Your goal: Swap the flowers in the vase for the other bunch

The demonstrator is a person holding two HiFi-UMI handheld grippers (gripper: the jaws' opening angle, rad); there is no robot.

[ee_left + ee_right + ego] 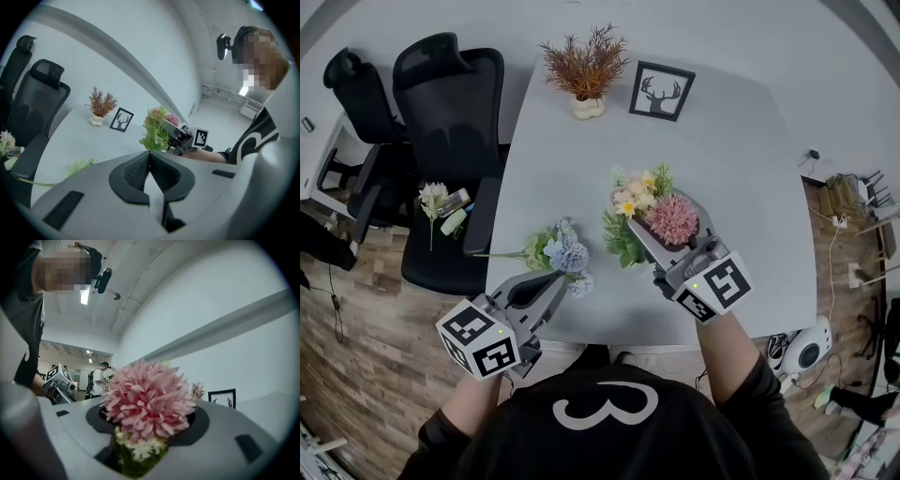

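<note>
Down at your left, the left gripper (pixel 546 289) is closed tight on nothing, its tip just beside the blue bunch (pixel 564 255), which lies flat on the table (pixel 741 169). Toward the right, the pink bunch (pixel 633 202) stands upright between the half-parted jaws of the right gripper (pixel 667 223), whose pads don't seem to press it (no vase shows under the foliage). I judge one bunch is out. Whether the upright one is going in or coming out, I can't tell.

Smooth matt table (pixel 741 187) — wood-plank floor (pixel 366 375)
</note>
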